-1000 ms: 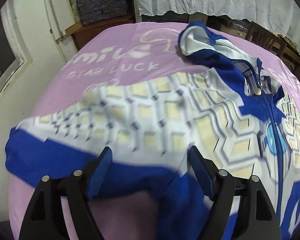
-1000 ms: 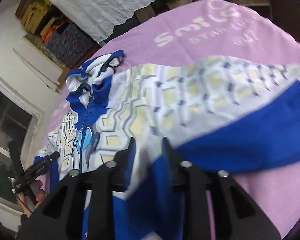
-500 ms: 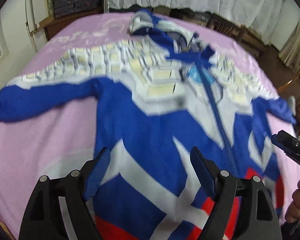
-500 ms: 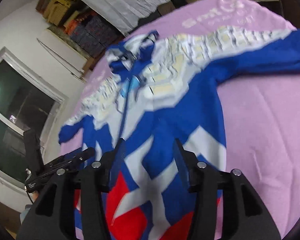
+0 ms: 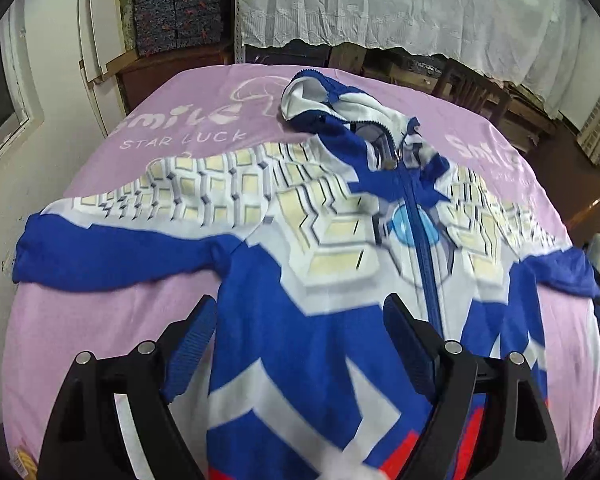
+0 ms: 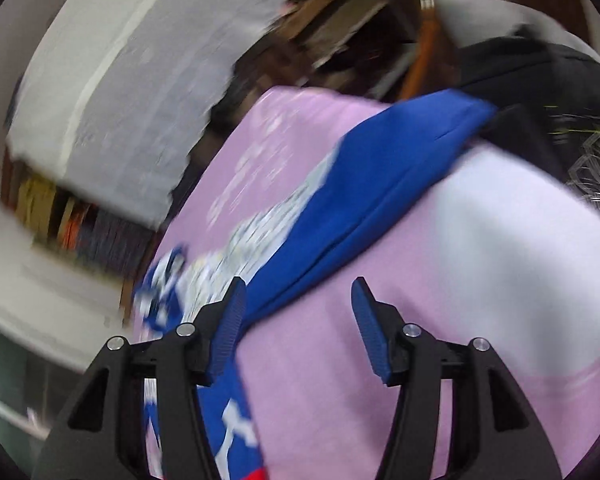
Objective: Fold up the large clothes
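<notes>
A large blue, white and cream hooded zip garment lies spread face up on the pink cloth, sleeves out to both sides, hood at the far end. My left gripper is open and empty above the garment's left body. My right gripper is open and empty over the pink cloth, just beside the blue right sleeve. The right wrist view is blurred.
The pink cloth bears "Smile STAR LUCK" print. A white lace curtain and wooden furniture stand behind the table. A white wall and door frame are at left. A dark garment lies past the sleeve's cuff.
The right gripper has opened, let go of the garment and swung right toward the right sleeve. The left gripper drew back, then moved in again over the garment. The garment now lies spread.
</notes>
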`<state>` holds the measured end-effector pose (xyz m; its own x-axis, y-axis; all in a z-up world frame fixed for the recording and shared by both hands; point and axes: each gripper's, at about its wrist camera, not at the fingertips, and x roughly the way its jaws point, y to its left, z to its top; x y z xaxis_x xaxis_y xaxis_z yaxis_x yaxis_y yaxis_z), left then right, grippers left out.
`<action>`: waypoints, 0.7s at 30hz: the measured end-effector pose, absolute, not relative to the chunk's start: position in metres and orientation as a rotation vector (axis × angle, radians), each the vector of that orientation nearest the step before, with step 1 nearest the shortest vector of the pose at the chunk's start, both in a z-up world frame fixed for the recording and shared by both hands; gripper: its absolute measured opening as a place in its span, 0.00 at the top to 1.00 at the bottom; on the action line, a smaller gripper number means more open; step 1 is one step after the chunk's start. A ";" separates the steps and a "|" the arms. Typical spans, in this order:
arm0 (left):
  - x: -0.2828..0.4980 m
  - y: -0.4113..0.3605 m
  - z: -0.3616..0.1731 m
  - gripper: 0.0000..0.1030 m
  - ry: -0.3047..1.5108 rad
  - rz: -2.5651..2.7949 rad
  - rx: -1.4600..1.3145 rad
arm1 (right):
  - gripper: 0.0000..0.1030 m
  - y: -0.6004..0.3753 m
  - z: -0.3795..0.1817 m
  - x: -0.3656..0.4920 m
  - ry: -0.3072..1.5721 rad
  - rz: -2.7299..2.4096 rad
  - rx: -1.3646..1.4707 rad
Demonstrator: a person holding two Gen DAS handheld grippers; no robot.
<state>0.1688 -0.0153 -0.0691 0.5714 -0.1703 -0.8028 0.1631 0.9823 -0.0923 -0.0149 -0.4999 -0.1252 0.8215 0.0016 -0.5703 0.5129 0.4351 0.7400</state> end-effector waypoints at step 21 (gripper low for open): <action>0.203 -0.044 -0.126 0.03 0.983 -0.158 0.107 | 0.59 -0.525 -0.163 0.026 0.359 -0.447 1.253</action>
